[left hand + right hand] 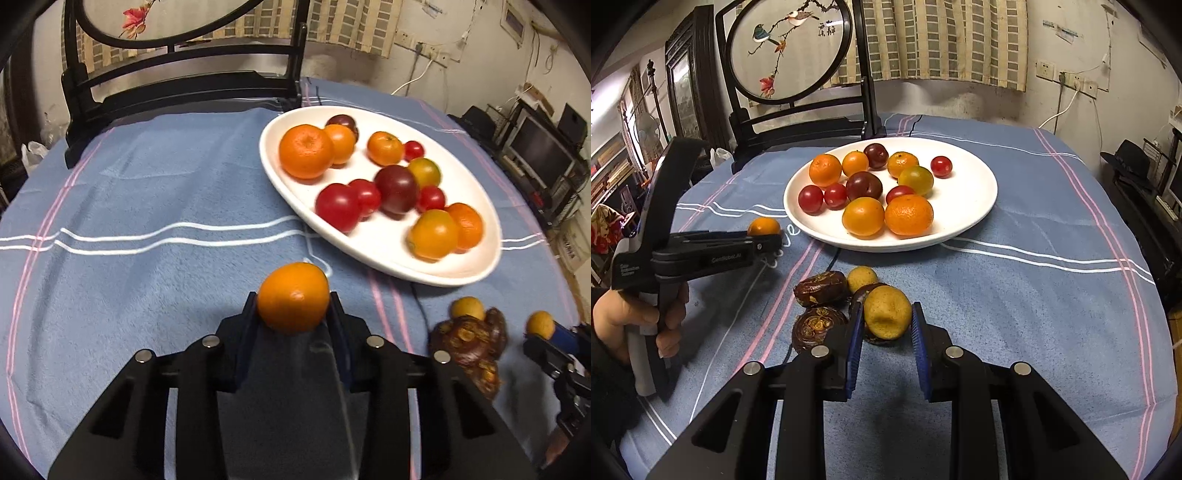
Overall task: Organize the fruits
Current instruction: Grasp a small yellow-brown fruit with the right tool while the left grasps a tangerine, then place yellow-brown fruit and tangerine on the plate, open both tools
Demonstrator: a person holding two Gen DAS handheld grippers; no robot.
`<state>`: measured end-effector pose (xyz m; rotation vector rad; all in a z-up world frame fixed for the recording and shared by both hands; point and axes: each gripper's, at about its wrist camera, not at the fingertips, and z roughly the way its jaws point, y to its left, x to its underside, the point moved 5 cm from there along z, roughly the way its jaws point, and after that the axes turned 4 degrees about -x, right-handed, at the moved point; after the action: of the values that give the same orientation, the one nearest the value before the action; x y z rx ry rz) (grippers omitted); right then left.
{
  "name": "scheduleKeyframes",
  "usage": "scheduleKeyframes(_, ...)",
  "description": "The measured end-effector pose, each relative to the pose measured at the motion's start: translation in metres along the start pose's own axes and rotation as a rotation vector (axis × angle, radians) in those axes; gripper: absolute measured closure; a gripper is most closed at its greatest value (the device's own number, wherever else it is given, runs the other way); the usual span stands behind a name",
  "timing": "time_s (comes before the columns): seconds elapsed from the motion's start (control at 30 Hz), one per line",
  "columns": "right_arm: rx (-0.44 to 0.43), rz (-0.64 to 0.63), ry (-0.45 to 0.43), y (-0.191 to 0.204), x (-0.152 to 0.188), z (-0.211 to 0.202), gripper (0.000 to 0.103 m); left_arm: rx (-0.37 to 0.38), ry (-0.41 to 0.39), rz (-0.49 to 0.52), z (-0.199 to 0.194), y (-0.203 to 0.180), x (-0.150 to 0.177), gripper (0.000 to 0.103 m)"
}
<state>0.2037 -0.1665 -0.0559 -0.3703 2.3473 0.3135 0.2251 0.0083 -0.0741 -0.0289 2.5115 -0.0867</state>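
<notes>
My left gripper (293,295) is shut on an orange (293,297), held above the blue cloth short of the white plate (280,173); it also shows in the right wrist view (768,236) with the orange (763,226). The plate (971,192) holds several oranges, red tomatoes and dark plums. My right gripper (888,321) is shut on a dull yellow fruit (887,313), just over a cluster of dark brown fruits (820,288) and another yellow fruit (861,277). In the left wrist view the right gripper (545,328) shows at the lower right edge.
A black wooden stand with a round embroidered screen (790,48) stands at the table's far edge behind the plate. The blue striped tablecloth (1034,295) covers the table. A black cable (831,260) runs under the plate's front. Shelves and electronics stand to the right.
</notes>
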Motion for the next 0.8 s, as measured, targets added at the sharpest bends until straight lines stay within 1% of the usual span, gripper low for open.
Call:
scheduleKeyframes(0.13, -0.021, 0.037, -0.039, -0.001, -0.014, -0.008, 0.077, 0.06, -0.034, 0.011, -0.022, -0.008, -0.007, 0.067)
scheduleKeyframes(0.2, -0.023, 0.027, -0.056, 0.002, -0.027, -0.01, 0.077, 0.073, -0.056, 0.042, -0.03, -0.017, -0.018, 0.067)
scheduleKeyframes(0.3, -0.006, -0.013, -0.068, 0.007, -0.051, -0.003, 0.077, 0.09, -0.073, 0.045, -0.034, -0.025, -0.035, 0.067)
scheduleKeyframes(0.4, 0.022, -0.031, -0.066, 0.005, -0.074, 0.017, 0.077, 0.097, -0.085, 0.037, -0.03, -0.031, -0.051, 0.067)
scheduleKeyframes(0.53, 0.045, -0.035, -0.059, 0.001, -0.092, 0.045, 0.077, 0.09, -0.094, 0.033, -0.02, -0.036, -0.072, 0.067)
scheduleKeyframes(0.67, 0.05, -0.009, -0.041, -0.006, -0.102, 0.07, 0.077, 0.076, -0.088, 0.031, -0.003, -0.04, -0.085, 0.067)
scheduleKeyframes(0.77, 0.052, 0.014, -0.023, -0.011, -0.106, 0.084, 0.077, 0.079, -0.072, 0.018, 0.008, -0.04, -0.087, 0.067)
scheduleKeyframes(0.8, 0.033, 0.026, -0.013, -0.012, -0.106, 0.088, 0.076, 0.079, -0.069, 0.009, 0.011, -0.039, -0.087, 0.061)
